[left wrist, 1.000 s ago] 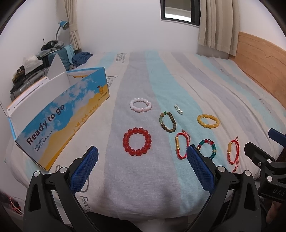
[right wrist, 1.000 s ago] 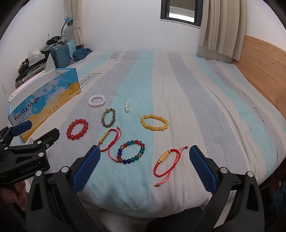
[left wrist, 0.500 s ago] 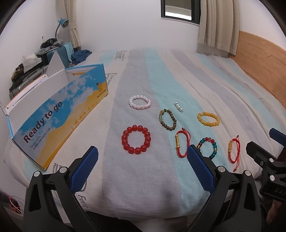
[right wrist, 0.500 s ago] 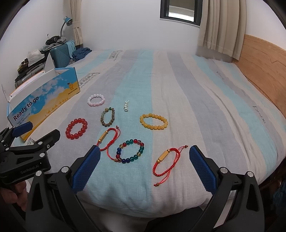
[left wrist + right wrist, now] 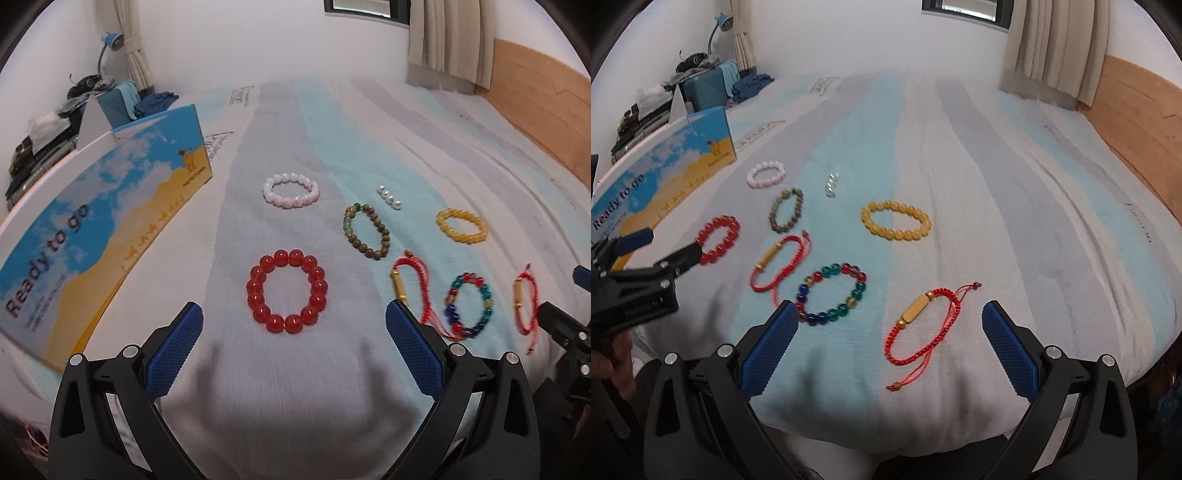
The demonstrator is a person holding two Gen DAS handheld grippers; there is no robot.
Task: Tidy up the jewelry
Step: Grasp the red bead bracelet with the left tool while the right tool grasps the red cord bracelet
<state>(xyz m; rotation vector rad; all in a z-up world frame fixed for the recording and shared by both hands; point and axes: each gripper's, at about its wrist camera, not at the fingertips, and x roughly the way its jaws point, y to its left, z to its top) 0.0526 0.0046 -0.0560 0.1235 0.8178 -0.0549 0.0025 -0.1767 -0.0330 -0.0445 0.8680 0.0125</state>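
Bracelets (image 5: 894,220) on bed (image 5: 997,184); R view only: hand (image 5: 613,365)

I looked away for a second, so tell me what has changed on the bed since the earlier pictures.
Both grippers moved forward and lower toward the bed: the left gripper closed in on the red bead bracelet, the right gripper on the red cord bracelet. Both stay open, holding nothing. The jewelry and the box lie where they were.

7 bracelets (image 5: 287,291) flat on striped bedspread (image 5: 424,122), pearl piece (image 5: 389,196) among them, open box (image 5: 99,229) left
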